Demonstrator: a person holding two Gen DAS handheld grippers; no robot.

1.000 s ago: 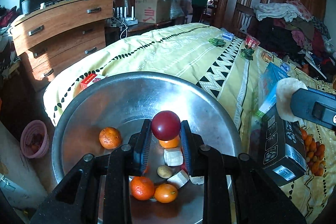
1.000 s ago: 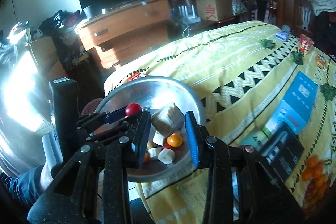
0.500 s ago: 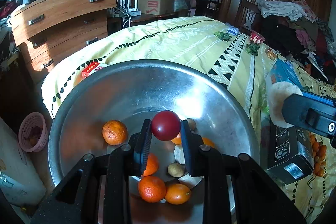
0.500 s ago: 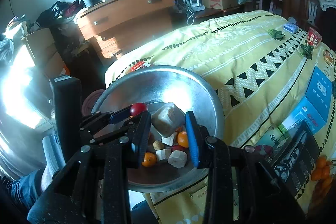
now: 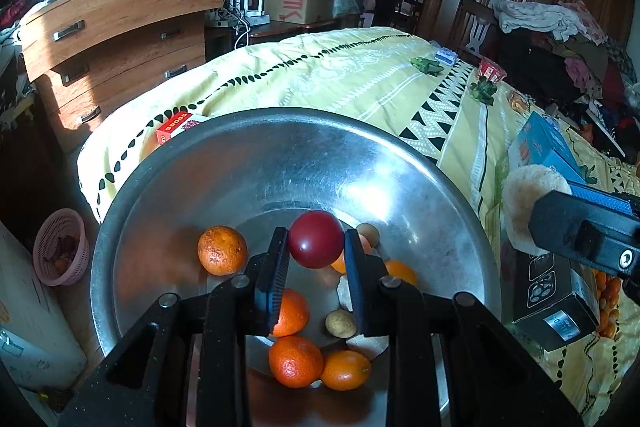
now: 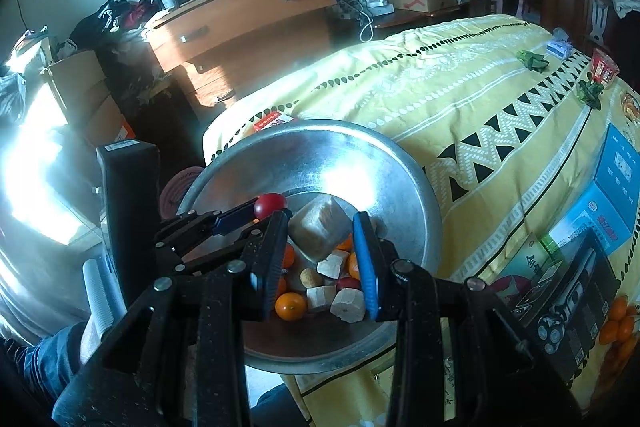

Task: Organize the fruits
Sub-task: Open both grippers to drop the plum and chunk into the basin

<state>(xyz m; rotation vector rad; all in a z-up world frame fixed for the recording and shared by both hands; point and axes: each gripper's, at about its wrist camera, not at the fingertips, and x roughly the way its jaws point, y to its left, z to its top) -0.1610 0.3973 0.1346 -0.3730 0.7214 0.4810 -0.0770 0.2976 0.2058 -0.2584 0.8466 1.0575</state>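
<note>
L gripper (image 5: 316, 259): jaws closed on a red cherry tomato (image 5: 316, 243), pinched at the fingertips; held over the steel basin (image 5: 248, 163).
R gripper (image 6: 322, 247): jaws closed on a pale, rough-cut fruit chunk (image 6: 318, 229); held over the same basin, beside the L tool.
Basin contents: tangerines (image 5: 222, 249), small orange kumquat-like fruits (image 5: 346, 369), a small tan round fruit (image 5: 341, 323), pale cut chunks (image 6: 348, 303); all piled at the bottom.
Basin seat: rested at the edge of a bed w/ a yellow patterned quilt (image 5: 340, 71); part of the rim overhangs.
Risk 1: tomato is smooth and held only by the tips; it may be squeezed out, or split if pinched harder.
Risk 2: if released from this height, tomato or chunk may bounce off the fruit pile and roll out to the floor.
Risk 3: basin may be tipped if its overhanging rim is pressed.
Risk 4: the two tools are close; fingers may be knocked together.
Surroundings: black box (image 5: 552, 303) and blue box (image 5: 540, 147) on the quilt, R of basin; red packet (image 5: 176, 125) behind the rim; pink basket (image 5: 60, 247) on the floor; wooden dresser (image 5: 120, 27); a person in the far doorway.
Obstruction: none seen betw. grippers and basin.
</note>
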